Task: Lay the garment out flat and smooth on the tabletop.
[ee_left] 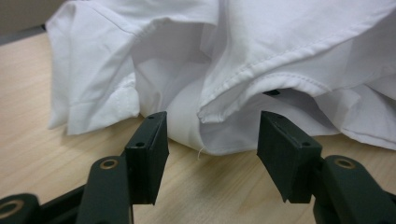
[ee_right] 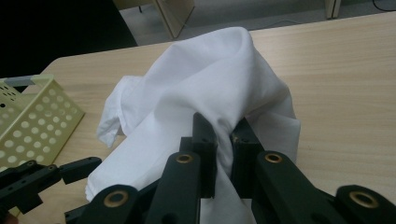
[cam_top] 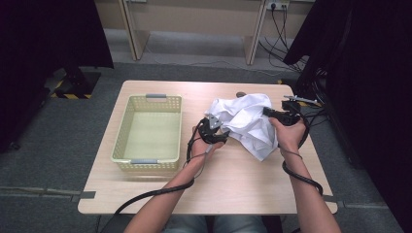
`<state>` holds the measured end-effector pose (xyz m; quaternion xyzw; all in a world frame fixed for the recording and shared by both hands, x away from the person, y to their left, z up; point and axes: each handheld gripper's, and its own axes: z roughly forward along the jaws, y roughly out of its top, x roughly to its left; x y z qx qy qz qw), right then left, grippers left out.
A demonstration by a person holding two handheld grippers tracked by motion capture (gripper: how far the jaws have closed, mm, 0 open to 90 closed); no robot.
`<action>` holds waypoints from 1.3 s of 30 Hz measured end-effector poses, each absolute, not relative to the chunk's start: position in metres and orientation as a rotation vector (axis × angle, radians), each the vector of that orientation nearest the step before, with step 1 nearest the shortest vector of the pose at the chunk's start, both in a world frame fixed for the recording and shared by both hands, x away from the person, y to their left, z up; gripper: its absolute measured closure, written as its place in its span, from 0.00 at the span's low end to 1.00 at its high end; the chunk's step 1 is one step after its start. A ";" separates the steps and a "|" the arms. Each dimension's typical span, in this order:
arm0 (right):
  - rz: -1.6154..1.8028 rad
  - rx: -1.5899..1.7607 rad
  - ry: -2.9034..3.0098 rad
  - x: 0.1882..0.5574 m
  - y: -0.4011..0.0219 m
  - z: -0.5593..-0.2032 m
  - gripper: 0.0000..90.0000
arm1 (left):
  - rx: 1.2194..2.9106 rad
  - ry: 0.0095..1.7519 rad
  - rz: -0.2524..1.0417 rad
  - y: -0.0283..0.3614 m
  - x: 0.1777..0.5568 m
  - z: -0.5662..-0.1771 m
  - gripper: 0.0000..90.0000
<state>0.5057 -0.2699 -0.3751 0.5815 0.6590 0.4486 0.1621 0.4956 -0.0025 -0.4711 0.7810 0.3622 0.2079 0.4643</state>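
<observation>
A crumpled white cloth (cam_top: 245,121) lies in a heap on the right half of the wooden table (cam_top: 233,184). My right gripper (cam_top: 272,114) is at the heap's right side; in the right gripper view its jaws (ee_right: 222,123) are pinched on a fold of the cloth (ee_right: 205,79). My left gripper (cam_top: 214,127) sits low at the heap's left edge. In the left gripper view its jaws (ee_left: 212,121) stand apart, with a stitched hem of the cloth (ee_left: 243,81) just ahead between them, untouched by the pads. The left gripper (ee_right: 46,179) also appears at the lower left of the right gripper view.
A pale yellow perforated basket (cam_top: 121,131) with grey handles stands empty on the table's left half, close to my left hand; its corner (ee_right: 32,121) is in the right gripper view. Bare tabletop lies along the front edge. Dark curtains and cables flank the table.
</observation>
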 end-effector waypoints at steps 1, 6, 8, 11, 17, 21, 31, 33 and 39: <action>1.279 1.659 1.881 0.506 -0.270 -0.375 0.93 | 1.918 0.902 0.506 -0.003 0.497 -0.472 0.48; 1.276 1.655 1.888 0.504 -0.269 -0.376 0.93 | 1.923 0.929 0.497 -0.008 0.505 -0.477 0.50; 1.276 1.655 1.891 0.504 -0.269 -0.377 0.93 | 1.922 0.928 0.490 -0.010 0.507 -0.477 0.52; 1.274 1.658 1.893 0.504 -0.269 -0.378 0.92 | 1.953 0.923 0.488 -0.013 0.507 -0.474 0.58; 1.267 1.663 1.895 0.504 -0.270 -0.380 0.91 | 1.989 0.944 0.499 -0.014 0.508 -0.475 0.74; 1.262 1.670 1.898 0.505 -0.270 -0.382 0.90 | 2.019 0.966 0.511 -0.015 0.508 -0.476 0.83; 1.274 1.669 1.881 0.503 -0.273 -0.380 0.90 | 2.064 0.938 0.545 -0.018 0.504 -0.476 0.90; 1.287 1.665 1.867 0.503 -0.275 -0.376 0.91 | 2.079 0.906 0.554 -0.019 0.500 -0.473 0.91; 1.316 1.674 1.826 0.503 -0.282 -0.365 0.92 | 2.113 0.786 0.535 -0.026 0.480 -0.465 0.92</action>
